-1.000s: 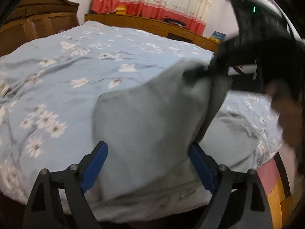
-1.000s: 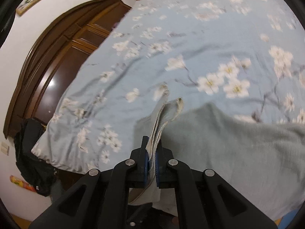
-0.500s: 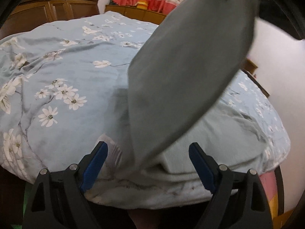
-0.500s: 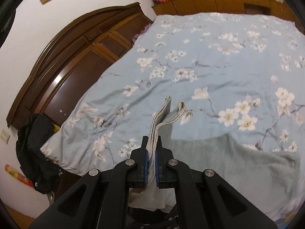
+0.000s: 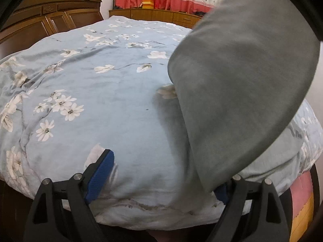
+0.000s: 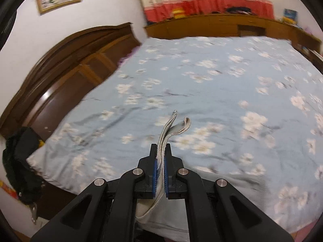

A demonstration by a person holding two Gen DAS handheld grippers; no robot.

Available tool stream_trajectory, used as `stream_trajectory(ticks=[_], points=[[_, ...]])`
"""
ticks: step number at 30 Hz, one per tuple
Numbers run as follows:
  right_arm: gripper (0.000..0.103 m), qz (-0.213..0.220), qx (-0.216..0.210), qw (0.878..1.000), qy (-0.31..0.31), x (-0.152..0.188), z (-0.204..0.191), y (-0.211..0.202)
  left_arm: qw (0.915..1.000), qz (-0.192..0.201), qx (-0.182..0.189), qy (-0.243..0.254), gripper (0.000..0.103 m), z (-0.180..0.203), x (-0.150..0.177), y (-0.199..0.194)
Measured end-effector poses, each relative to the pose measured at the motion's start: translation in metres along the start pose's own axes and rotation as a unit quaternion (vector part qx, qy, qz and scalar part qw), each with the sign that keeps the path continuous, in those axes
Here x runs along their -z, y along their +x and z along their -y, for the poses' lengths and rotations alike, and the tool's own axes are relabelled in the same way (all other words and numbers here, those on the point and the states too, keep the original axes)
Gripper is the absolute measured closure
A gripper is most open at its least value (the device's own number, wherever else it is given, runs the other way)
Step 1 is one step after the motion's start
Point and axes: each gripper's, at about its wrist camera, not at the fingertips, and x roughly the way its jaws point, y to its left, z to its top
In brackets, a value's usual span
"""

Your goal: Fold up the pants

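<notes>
the grey pants (image 5: 238, 84) are hung steeply over the bed's (image 5: 105, 104) near edge, hem gripped upright by the closed right gripper (image 6: 160, 159). the left gripper (image 5: 161, 179) is held wide apart, empty; broad bedspread is left bare beyond.

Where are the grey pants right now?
The grey pants hang lifted above the floral bedspread, right side of the left wrist view, their edge pinched in the right gripper.

Grey pants (image 5: 238, 92), blue floral bedspread (image 5: 113, 100)
</notes>
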Motion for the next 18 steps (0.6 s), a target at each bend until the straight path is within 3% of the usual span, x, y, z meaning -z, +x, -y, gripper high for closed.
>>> stream_trajectory(ticks=[9,18], points=[[0.097,-0.057,0.036,0.994,0.084,0.060,0.145,0.036,0.9990,-0.016,-0.009,0.041,0.013,0.019,0.009,0.008],[0.097,-0.114,0.061,0.983,0.128,0.121,0.221,0.093,0.9956,-0.043,0.001,0.083,0.013,0.030,0.021,0.003]])
